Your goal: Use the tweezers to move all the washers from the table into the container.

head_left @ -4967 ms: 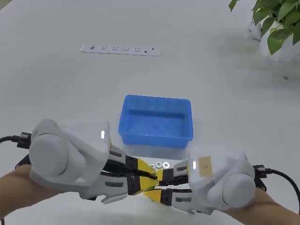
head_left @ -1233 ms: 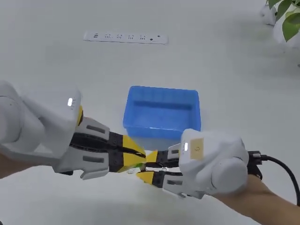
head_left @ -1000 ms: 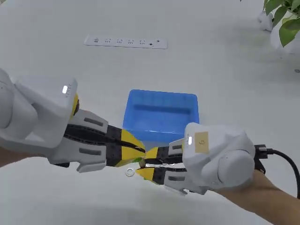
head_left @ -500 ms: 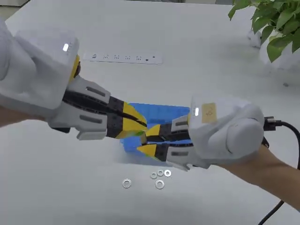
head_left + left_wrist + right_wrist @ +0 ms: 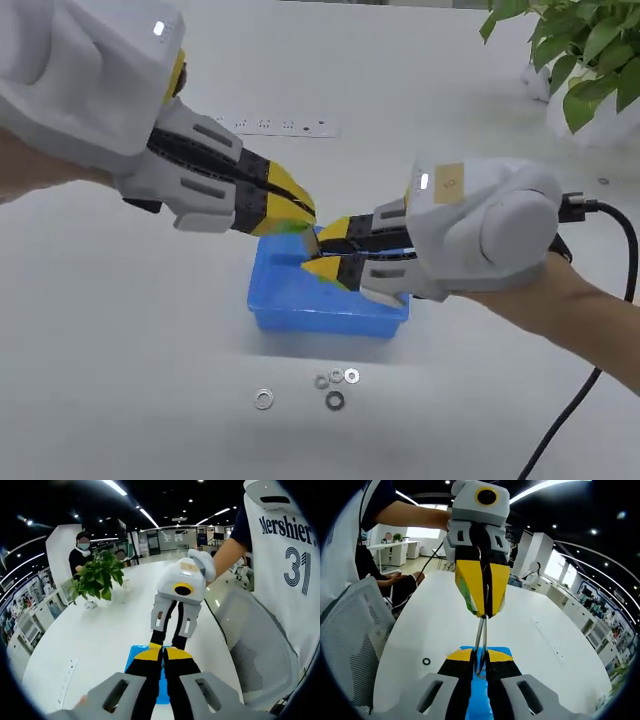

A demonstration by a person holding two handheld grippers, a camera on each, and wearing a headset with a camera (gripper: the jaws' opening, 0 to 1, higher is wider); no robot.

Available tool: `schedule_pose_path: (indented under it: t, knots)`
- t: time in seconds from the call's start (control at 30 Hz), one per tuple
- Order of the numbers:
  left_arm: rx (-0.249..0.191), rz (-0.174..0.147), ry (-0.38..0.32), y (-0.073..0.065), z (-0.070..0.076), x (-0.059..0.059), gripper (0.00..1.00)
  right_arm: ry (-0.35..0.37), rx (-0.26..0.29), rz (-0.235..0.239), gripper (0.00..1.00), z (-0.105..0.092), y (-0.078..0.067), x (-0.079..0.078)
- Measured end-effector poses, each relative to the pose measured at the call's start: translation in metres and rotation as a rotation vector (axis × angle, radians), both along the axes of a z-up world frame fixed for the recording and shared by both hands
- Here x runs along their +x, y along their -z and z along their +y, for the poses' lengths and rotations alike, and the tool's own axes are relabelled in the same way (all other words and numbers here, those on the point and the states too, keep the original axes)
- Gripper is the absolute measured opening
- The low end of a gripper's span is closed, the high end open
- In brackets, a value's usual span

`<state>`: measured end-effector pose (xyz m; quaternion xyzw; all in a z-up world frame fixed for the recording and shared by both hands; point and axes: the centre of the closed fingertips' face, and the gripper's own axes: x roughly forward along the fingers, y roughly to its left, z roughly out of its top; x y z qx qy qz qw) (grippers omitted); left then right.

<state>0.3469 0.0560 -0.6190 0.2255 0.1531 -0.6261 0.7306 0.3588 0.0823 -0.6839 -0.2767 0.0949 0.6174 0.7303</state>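
Blue container (image 5: 320,320) looks empty; five washers (image 5: 335,400) lie on the counter (image 5: 120,330) beside it. Left gripper (image 5: 308,215) and right gripper (image 5: 315,250) jaws pinch the tweezers (image 5: 481,640) above.

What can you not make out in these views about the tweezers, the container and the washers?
1. Tips of the tweezers: right gripper view, buried between the jaws of the right gripper, so a held washer cannot be told.
2. Floor of the container: head view, its far part is covered by the left gripper and right gripper.
3. The washers before the container: head view, the cluster is too small to count surely.
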Motion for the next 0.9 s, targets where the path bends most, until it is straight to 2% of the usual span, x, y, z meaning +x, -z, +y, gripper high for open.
schedule_pose_path:
  t: [0.1, 0.27, 0.3, 0.47, 0.53, 0.57, 0.6, 0.67, 0.7, 0.9]
  knots:
    - [0.011, 0.010, 0.002, 0.008, 0.000, 0.011, 0.05, 0.007, -0.011, 0.003, 0.10, 0.001, 0.007, 0.010]
    - [0.012, 0.034, -0.005, 0.022, 0.001, 0.021, 0.05, 0.007, -0.035, 0.015, 0.10, 0.003, 0.024, 0.022]
    - [0.014, 0.039, -0.009, 0.030, 0.003, 0.029, 0.05, 0.005, -0.040, 0.016, 0.10, 0.003, 0.028, 0.023]
    - [0.023, 0.051, -0.024, 0.051, 0.005, 0.038, 0.05, 0.006, -0.057, 0.043, 0.10, 0.005, 0.046, 0.030]
    - [0.010, 0.071, -0.045, 0.052, 0.005, 0.039, 0.05, 0.009, -0.057, 0.055, 0.10, 0.006, 0.052, 0.032]
    - [-0.008, 0.094, -0.057, 0.059, 0.005, 0.041, 0.06, 0.011, -0.055, 0.063, 0.10, 0.006, 0.054, 0.033]
    - [-0.016, 0.105, -0.069, 0.060, 0.005, 0.042, 0.06, 0.013, -0.052, 0.073, 0.10, 0.007, 0.056, 0.033]
    - [-0.010, 0.105, -0.074, 0.063, 0.005, 0.042, 0.06, 0.014, -0.055, 0.083, 0.10, 0.007, 0.063, 0.034]
    - [-0.006, 0.110, -0.073, 0.071, 0.006, 0.045, 0.06, 0.016, -0.057, 0.090, 0.10, 0.008, 0.067, 0.034]
    - [0.004, 0.131, -0.072, 0.076, 0.004, 0.041, 0.06, 0.013, -0.064, 0.112, 0.10, 0.007, 0.080, 0.032]
